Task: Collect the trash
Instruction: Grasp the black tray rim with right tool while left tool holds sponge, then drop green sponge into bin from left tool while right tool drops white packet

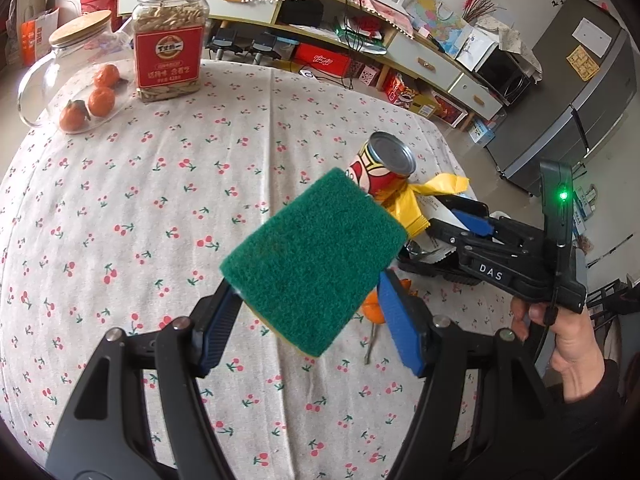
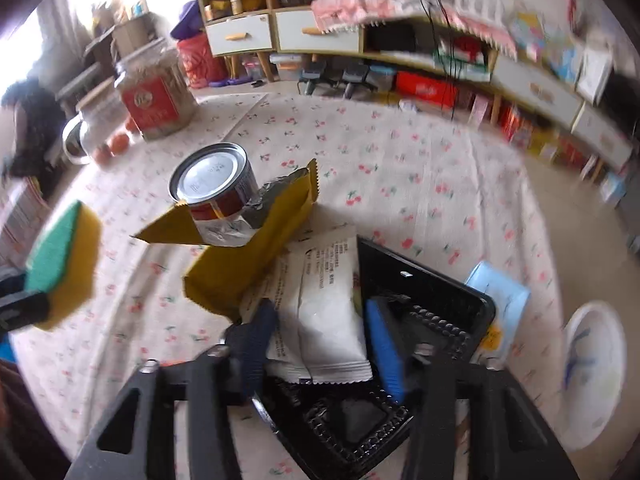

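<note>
My left gripper [image 1: 308, 292] is shut on a green-and-yellow sponge [image 1: 316, 256], held above the cherry-print tablecloth [image 1: 160, 208]; the same sponge [image 2: 60, 256] shows at the left of the right wrist view. A red tin can [image 2: 216, 184] lies on its side against a crumpled yellow wrapper [image 2: 256, 256]. My right gripper [image 2: 320, 320] stands open over a black plastic tray [image 2: 424, 292], with a white packet [image 2: 328, 312] lying between its fingers on the tray. The pads do not seem to press on the packet. A piece of orange peel [image 1: 370, 304] lies behind the sponge.
A seed jar with a red label [image 1: 170, 40], a glass jug with a wooden lid [image 1: 80, 28] and three mandarins [image 1: 100, 100] stand at the far left. A light blue pack [image 2: 500, 296] lies beside the tray near the table's right edge. A white bucket [image 2: 596, 372] stands on the floor.
</note>
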Motion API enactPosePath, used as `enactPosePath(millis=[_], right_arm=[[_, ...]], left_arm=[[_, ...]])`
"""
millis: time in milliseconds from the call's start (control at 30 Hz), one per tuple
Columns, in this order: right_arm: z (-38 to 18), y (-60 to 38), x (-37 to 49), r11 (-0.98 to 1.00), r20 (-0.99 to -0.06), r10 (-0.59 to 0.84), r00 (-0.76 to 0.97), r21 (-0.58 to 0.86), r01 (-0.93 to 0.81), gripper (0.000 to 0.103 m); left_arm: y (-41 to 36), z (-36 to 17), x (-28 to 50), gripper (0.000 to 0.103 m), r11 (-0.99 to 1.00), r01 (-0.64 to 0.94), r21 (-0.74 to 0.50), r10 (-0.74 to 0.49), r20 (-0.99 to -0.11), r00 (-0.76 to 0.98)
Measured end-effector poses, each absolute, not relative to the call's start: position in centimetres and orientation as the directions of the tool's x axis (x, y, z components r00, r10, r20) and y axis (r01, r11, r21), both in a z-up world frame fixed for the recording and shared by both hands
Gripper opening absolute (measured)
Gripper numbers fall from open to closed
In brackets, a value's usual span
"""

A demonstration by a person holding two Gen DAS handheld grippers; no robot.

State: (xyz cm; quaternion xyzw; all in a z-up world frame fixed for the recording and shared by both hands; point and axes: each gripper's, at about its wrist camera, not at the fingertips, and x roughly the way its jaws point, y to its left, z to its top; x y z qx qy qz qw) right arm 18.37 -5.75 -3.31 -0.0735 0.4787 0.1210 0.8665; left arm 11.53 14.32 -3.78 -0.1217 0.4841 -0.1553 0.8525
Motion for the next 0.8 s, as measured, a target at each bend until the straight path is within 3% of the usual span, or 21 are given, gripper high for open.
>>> enactPosePath(millis=[100, 133, 267, 800], right_arm=[[-3.3, -5.7, 18.1, 0.955, -0.845, 0.152, 0.513, -0.007, -0.295, 0.033], [-3.3, -5.6, 18.0, 0.954, -0.844, 0.153, 0.515, -0.011, -0.301, 0.019], [-2.4, -5.5, 17.4, 0.949, -0.826, 0.165, 0.54, -0.016, -0.314, 0.011], [2.0, -6.6, 15.1, 0.948, -0.756, 0.257, 0.602, 0.077, -0.307, 0.007]], left_arm=[[14.5, -3.8, 11.5, 0.069, 0.923, 0.141, -0.357, -0.379, -0.788, 0.485], [14.6, -3.8, 11.4, 0.069, 0.923, 0.139, -0.358, -0.379, -0.788, 0.485], [14.5, -3.6, 11.1, 0.069, 0.922, 0.142, -0.36, -0.381, -0.784, 0.489], [14.4, -3.0, 10.8, 0.069, 0.921, 0.149, -0.36, -0.383, -0.77, 0.511]])
